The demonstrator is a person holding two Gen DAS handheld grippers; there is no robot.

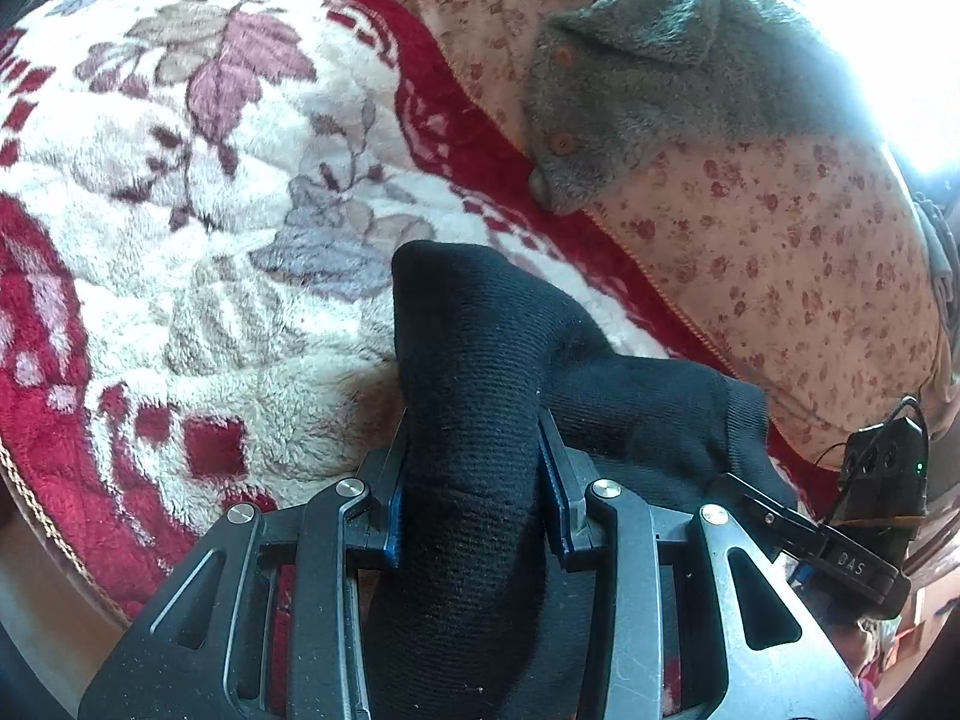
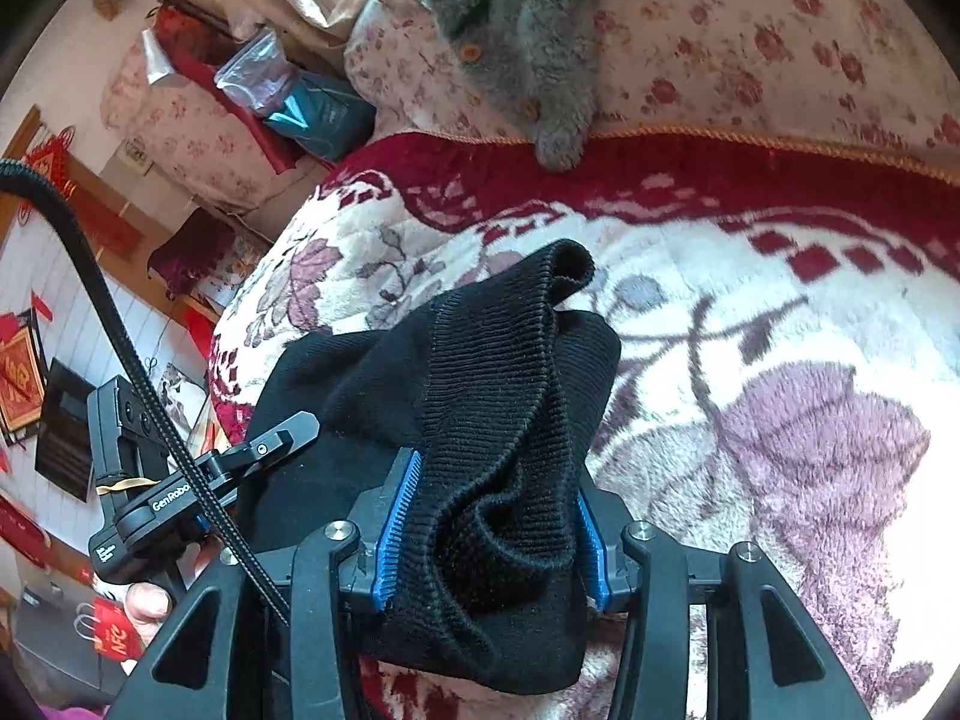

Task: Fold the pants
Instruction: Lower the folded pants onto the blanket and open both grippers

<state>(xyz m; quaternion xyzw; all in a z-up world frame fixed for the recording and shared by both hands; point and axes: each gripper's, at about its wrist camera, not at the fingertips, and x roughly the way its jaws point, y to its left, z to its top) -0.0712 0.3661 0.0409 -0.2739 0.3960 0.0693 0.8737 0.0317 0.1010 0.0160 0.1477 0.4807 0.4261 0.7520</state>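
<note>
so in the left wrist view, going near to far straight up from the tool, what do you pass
left tool gripping black pants → white and red floral blanket → pink flowered quilt → grey fuzzy garment with buttons

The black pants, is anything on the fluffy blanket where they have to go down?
Nothing visible. Both grippers hold the black pants over bare floral blanket. The grey fleece garment lies farther back, on the flowered quilt.

Black pants (image 1: 480, 372) hiding blue pads, grey garment (image 2: 516, 30) cropped by top edge
</note>
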